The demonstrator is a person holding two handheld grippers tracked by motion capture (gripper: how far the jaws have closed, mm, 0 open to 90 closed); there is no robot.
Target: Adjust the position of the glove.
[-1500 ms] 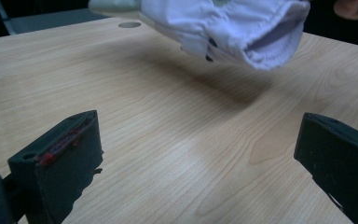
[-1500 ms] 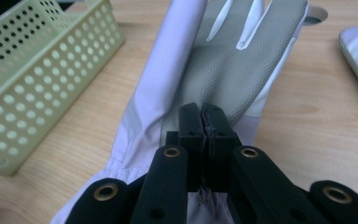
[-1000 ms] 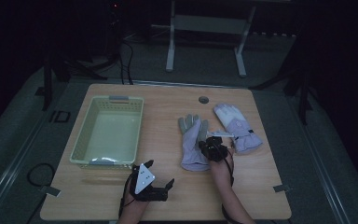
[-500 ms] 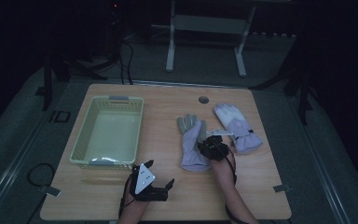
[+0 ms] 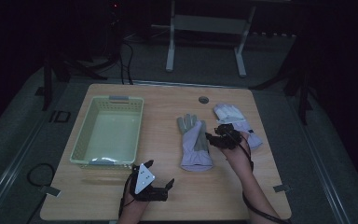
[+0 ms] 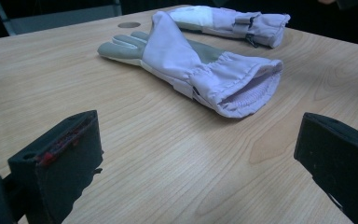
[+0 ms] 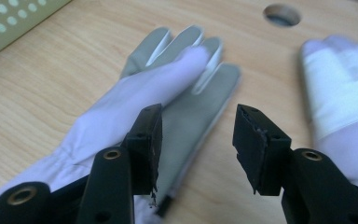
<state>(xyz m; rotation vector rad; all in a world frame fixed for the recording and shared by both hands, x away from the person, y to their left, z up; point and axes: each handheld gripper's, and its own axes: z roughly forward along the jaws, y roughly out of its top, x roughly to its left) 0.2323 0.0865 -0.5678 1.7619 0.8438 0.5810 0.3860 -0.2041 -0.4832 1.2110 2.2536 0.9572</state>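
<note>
Two lilac gloves lie on the worktop (image 5: 121,205): the near glove (image 5: 195,142) mid-table, the far glove (image 5: 235,122) just beside it. The right gripper (image 7: 198,140), jaws just parted and empty, hovers above the near glove; the left gripper (image 5: 161,179) rests released. A shallow regrasp could pinch one fabric layer and drag the glove askew.

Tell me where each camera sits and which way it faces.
High view: above the person's side, looking forward and down at the table, basket, both gloves, forearms.
Left gripper view: low over the table, facing the near glove; wide-open jaws.
Right gripper view: above the near glove, jaws apart, empty.
Shared: both gloves.
</note>
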